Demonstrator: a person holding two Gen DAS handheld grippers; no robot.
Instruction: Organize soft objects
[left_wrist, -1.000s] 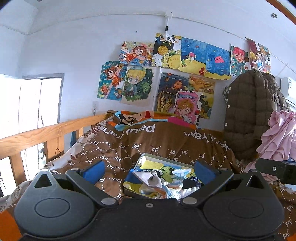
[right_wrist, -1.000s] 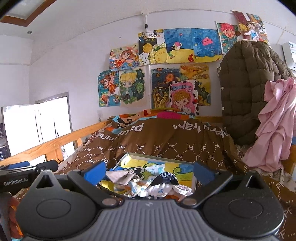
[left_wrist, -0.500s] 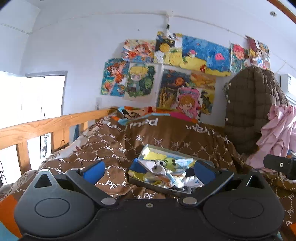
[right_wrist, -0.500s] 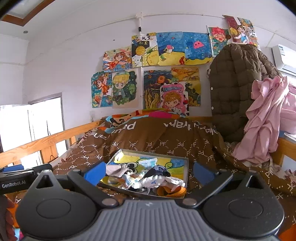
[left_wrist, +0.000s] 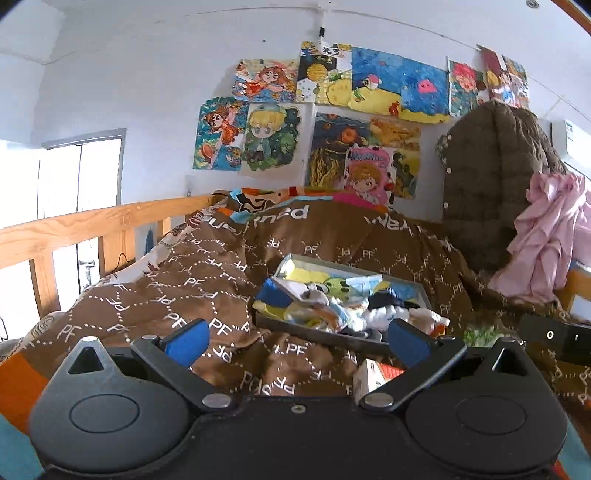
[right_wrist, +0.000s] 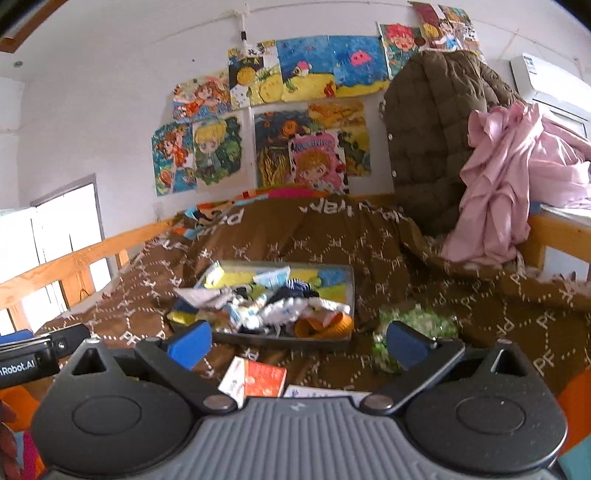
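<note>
On brown quilt (right_wrist: 406, 258), sock-filled tray (right_wrist: 347, 295), both tongs (left_wrist: 295, 338) (right_wrist: 299, 339) spread, empty.

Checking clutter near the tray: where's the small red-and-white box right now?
In the right wrist view the red-and-white box lies on the brown quilt, between the open fingers, just in front of the sock tray.

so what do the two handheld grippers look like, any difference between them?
Both have black linkage arms with silver pivot bolts and blue finger pads. The left gripper has a smooth black body with two round caps; the right gripper has a ribbed grey centre plate. In the right wrist view, the left gripper's black side carries white "nRobot.AI" lettering.
</note>
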